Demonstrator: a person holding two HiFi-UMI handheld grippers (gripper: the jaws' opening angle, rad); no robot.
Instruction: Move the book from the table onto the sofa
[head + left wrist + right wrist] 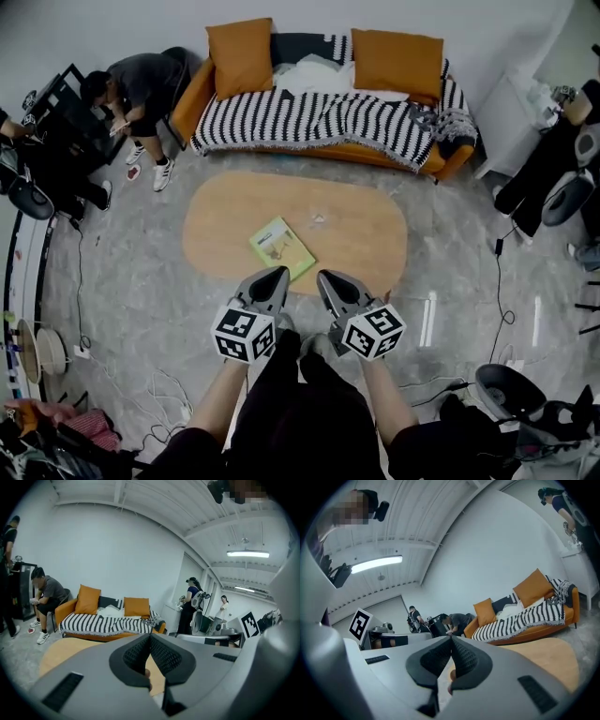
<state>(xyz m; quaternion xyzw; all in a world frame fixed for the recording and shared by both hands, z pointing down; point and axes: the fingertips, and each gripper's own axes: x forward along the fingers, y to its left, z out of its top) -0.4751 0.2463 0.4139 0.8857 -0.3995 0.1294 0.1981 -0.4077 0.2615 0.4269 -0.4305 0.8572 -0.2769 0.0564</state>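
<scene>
Seated person (133,86), two orange cushions (241,56), striped throw (319,117), white cabinet (511,117), cables (79,277) on grey floor (141,281)

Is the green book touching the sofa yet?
Apart. The head view shows the book lying on the wooden table, with a strip of floor between the table and the sofa.

Book (282,248): yellow-green cover with a paler panel.
Counter (356,234): light tan wood.
Sofa (193,101): orange.
Throw (309,117): black-and-white stripes.
Cushions (241,56): burnt orange, plain.
Floor (141,272): mottled grey.
Left tongs (278,275), right tongs (324,277): grey with black pads, and white cubes bearing black square markers.
</scene>
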